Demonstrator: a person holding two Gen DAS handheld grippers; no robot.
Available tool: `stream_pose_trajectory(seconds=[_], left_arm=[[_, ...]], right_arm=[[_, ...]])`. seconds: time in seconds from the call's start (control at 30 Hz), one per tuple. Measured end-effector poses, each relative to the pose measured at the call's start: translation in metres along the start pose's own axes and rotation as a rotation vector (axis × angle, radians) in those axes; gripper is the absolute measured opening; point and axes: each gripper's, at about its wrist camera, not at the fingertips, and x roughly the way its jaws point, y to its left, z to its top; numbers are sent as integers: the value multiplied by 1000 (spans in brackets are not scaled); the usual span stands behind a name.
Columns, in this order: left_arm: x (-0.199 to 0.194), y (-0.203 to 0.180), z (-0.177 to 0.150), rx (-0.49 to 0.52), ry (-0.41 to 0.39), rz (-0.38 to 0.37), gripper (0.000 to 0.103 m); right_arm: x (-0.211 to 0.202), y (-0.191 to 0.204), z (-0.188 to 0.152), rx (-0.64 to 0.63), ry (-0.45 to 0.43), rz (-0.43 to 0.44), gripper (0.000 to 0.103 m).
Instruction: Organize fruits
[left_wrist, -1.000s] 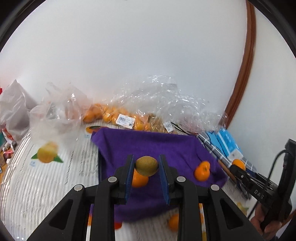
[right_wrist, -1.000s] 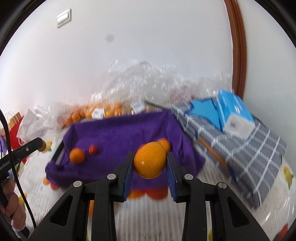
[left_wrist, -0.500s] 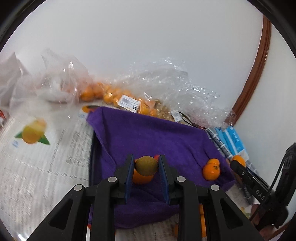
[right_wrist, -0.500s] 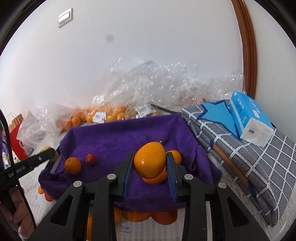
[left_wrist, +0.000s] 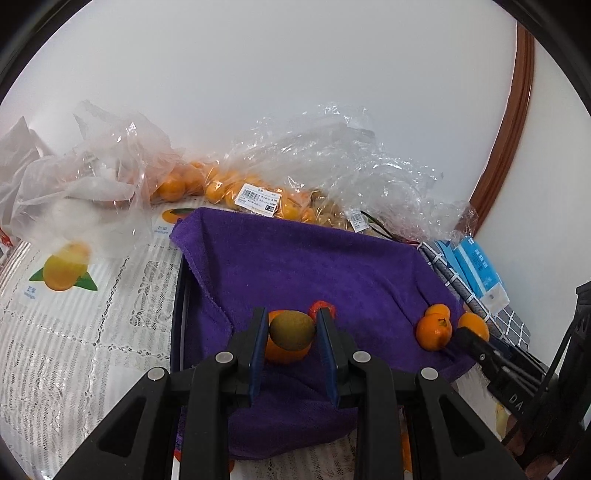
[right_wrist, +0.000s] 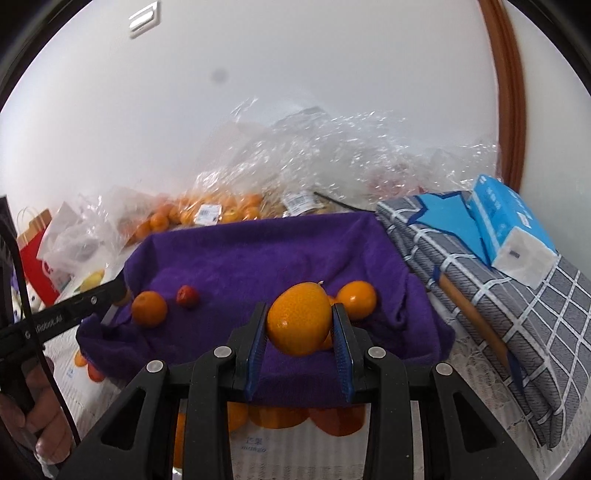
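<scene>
My left gripper (left_wrist: 290, 328) is shut on a brown-green kiwi (left_wrist: 291, 330) and holds it over the purple towel (left_wrist: 314, 266) that lines a dark tray. An orange (left_wrist: 286, 352) and a small red fruit (left_wrist: 322, 307) lie on the towel right behind it. My right gripper (right_wrist: 299, 325) is shut on a large orange (right_wrist: 299, 323) above the towel's (right_wrist: 258, 254) near right part. On the towel there lie an orange (right_wrist: 149, 308), a small red fruit (right_wrist: 186, 295) and another orange (right_wrist: 356, 299).
Clear plastic bags (left_wrist: 332, 166) with small oranges (left_wrist: 177, 186) line the wall behind the tray. A grey checked cloth (right_wrist: 498, 273) with a blue tissue pack (right_wrist: 511, 236) lies to the right. A lace tablecloth with printed fruit (left_wrist: 66, 269) lies to the left.
Both grippers have moved forward and lower toward the towel, each still holding its fruit. The tray looks nearer in both views.
</scene>
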Motion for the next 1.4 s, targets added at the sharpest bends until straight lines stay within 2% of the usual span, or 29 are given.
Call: stream_pose_trajectory(seconds=[0.27,0.4,0.6,0.73,0.93,1.07,1.23,1.4], left_arm=[[2,7,2,-33,14,-13,25],[4,12,2,-63,26,-30,25],[5,14,2,-68,18,-24,25],[5,19,4,-93,19,-29,25],[6,24,4,-127,25,-69,25],[4,20,3,-113,23,-92,25],[2,7,1,-63,26,-143,25],[8,-5,-4,-17,56,-151,25]], right_arm=[[1,-3,1,6,6,-19,34],[-7,-18,7,44,-31,-54,34],[-11,-43,13,116,-38,-73,34],[-11,-48,13,119,-38,-88,34],[-6,-46,11,118,1,-48,34],[-1,-38,9,92,25,-22,34],[7,-32,5,65,63,-58,34],[18,-35,1,67,99,-96,34]])
